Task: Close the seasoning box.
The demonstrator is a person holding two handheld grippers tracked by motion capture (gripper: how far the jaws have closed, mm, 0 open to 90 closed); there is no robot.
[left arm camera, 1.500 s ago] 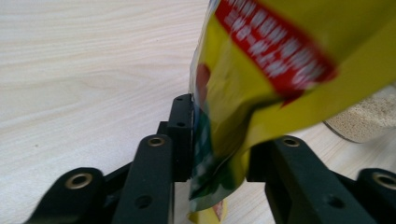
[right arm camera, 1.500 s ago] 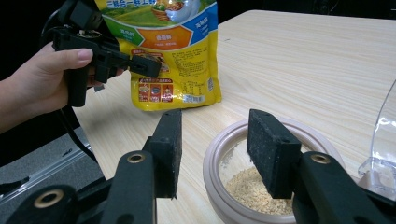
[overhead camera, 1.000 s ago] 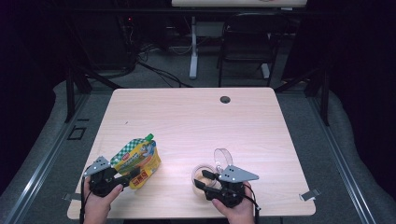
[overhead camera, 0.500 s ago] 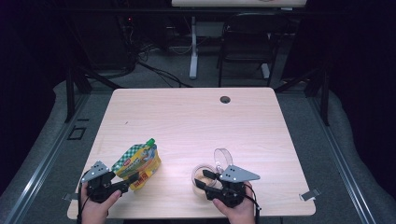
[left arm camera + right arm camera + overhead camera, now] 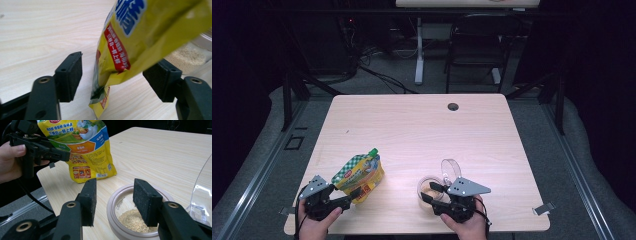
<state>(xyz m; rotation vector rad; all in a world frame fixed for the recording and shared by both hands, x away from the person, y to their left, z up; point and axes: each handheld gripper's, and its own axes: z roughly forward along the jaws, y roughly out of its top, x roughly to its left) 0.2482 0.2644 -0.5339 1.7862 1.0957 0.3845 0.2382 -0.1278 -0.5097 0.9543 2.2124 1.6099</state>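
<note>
While near table [image 5: 412, 125] edge, pouch [image 5: 359, 172] upright.

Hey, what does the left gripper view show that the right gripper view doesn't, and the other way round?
Left gripper view: the pouch bottom seam close up, between the left gripper's jaws, which have just been opening, pads clear of it. Right gripper view: the pouch's printed front, the hand behind it, a clear lid, and the right gripper open at the jar rim. Both: pouch, jar of granules, table.
</note>
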